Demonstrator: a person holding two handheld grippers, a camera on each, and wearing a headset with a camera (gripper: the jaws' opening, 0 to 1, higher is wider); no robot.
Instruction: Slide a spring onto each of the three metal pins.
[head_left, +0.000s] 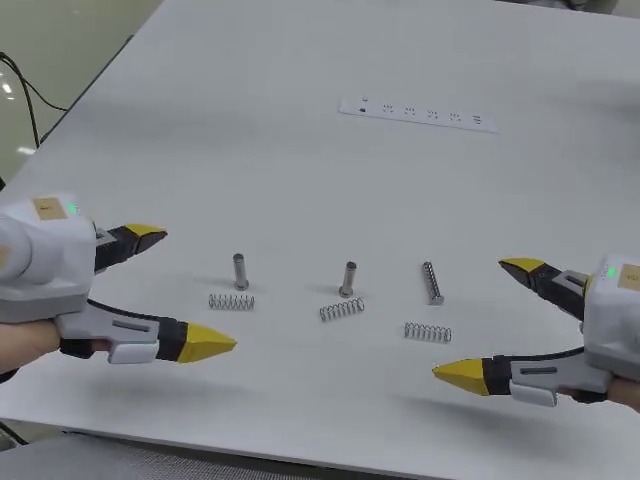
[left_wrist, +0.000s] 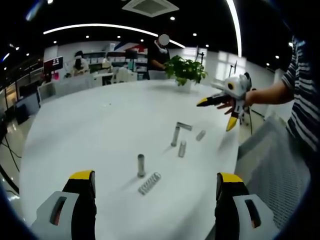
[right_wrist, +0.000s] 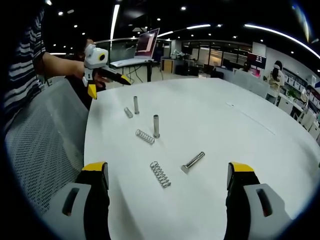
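Left gripper view: plant (left_wrist: 186, 70) beyond rt tongs (left_wrist: 215, 116).

No legible text, brand, number or sign found in any view.

Items carrying marks, none readable:
- White strip (head_left: 415, 113), flat on the worktop (head_left: 250, 150) toward its far edge: a row of small dark marks along its length, too small to read.
- Tan label (head_left: 47, 208) on the housing of the left gripper (head_left: 195, 288): blank or blurred, cannot tell which.
- Tan label (head_left: 629, 277) on the housing of the right gripper (head_left: 472, 319): cut by the picture's edge, unreadable.
- Red board (left_wrist: 53, 63) in the background of the left gripper view: light marks, blurred.
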